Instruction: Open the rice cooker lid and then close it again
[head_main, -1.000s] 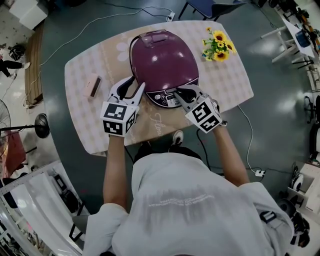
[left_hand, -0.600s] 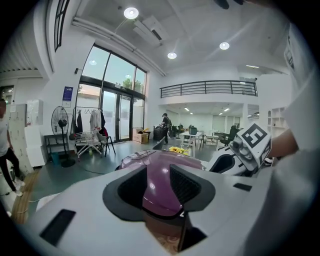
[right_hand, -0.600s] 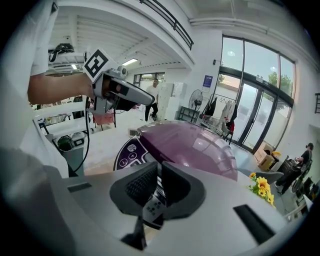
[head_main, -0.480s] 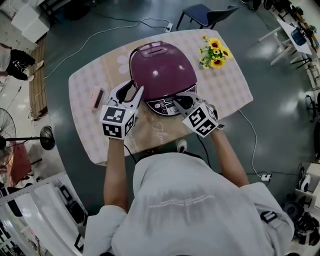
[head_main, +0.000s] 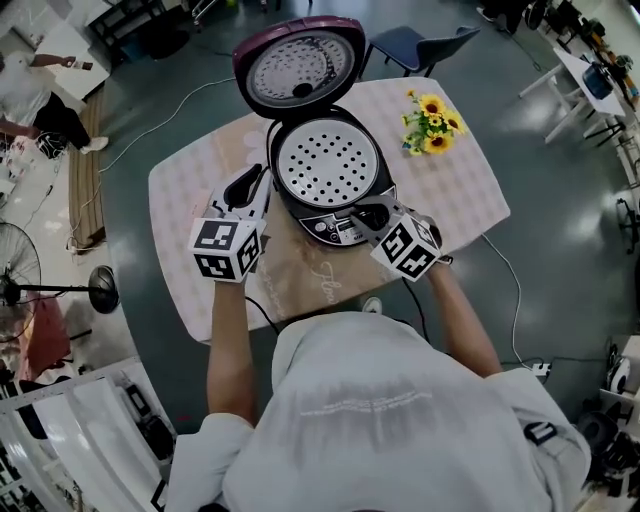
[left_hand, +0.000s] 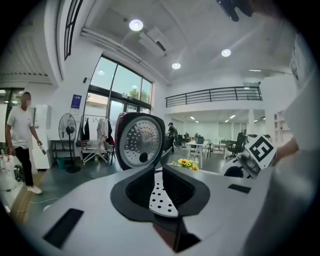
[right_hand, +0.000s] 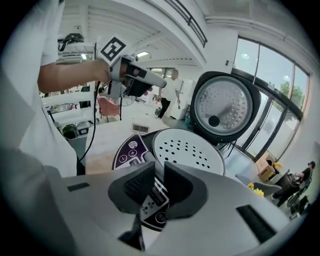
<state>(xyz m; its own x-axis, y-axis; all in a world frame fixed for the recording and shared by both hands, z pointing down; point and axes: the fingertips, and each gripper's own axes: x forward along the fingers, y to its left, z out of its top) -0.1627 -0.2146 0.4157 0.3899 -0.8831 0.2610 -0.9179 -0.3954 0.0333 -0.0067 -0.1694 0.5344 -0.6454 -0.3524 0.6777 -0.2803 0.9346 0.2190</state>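
A: First entry, nearest?
B: Shirt, grey, the wearer's shoulders at the near edge. Both forearms reach out over the table, which has a checked cloth.

A: Left gripper?
B: Left gripper, just left of the cooker and apart from it. Fingers have just been closing and are now nearly together. A narrow slit is left with nothing in it; the tray shows only beyond the slit.

A: Right gripper?
B: Right gripper, at the cooker's near right, tips over the panel. Fingers nearly together with a thin gap, pinching nothing. Contact with the panel: cannot tell.

A: Cooker?
B: Mid-table, purple body, open. Tray, one, white, round and perforated, lies flat in the mouth. Lid stands upright at the far side, metal inner face toward the wearer.

A: Farther items?
B: Sunflowers, one bunch, far right of the table, well apart from the cooker. Chair, blue, on the floor past the far edge. Person, white top, standing on the floor at far left.
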